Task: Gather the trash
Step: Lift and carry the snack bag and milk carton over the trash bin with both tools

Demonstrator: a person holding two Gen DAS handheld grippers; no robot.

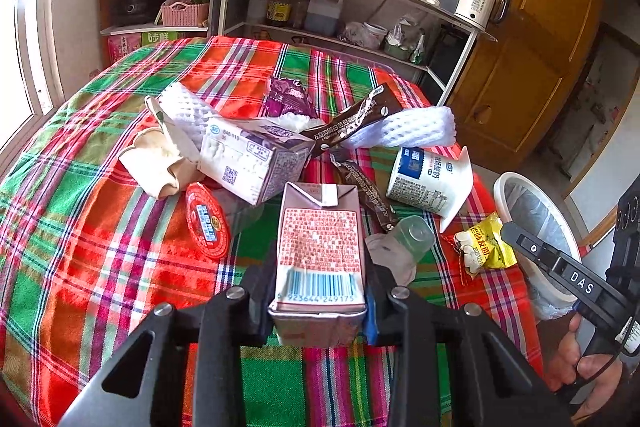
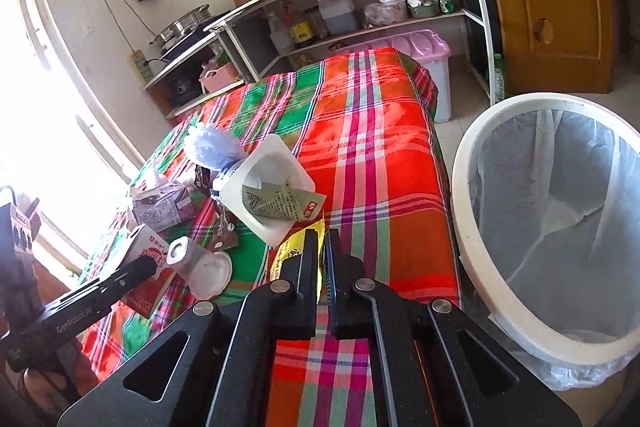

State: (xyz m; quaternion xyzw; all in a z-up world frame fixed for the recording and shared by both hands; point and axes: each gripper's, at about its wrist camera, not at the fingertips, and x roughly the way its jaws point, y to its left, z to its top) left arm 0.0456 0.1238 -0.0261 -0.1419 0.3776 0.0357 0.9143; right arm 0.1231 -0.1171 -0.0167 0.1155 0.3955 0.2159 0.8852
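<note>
Trash is lying heaped across the middle of the plaid tablecloth (image 1: 100, 227), and I am reading it from the left. The cloth's left part is lying bare out toward the window side, giving me open room there. Next a red round lid (image 1: 206, 223) is sitting flat, just beside a white and purple carton (image 1: 248, 159) that is lying on its side. In the centre my left gripper (image 1: 320, 301) is clamping a pink drink carton (image 1: 320, 239); the pads are pressing both its side walls near the barcode end. A clear small bottle (image 1: 404, 243) is lying just beside that carton on its right, and behind it a white yogurt cup (image 1: 430, 179) is resting tipped over with a folded wrapper inside. Further right a yellow snack packet (image 2: 294, 247) is lying near the table's right edge, and my right gripper (image 2: 322, 251) is pinching it, jaws drawn nearly together with the packet's foil showing in the thin gap. Behind that packet a wide bare stretch of cloth is running back to the far edge. Past the right edge, the white bin (image 2: 464, 227) with its clear liner is standing on the floor just beside the table, mouth facing up and unobstructed.
</note>
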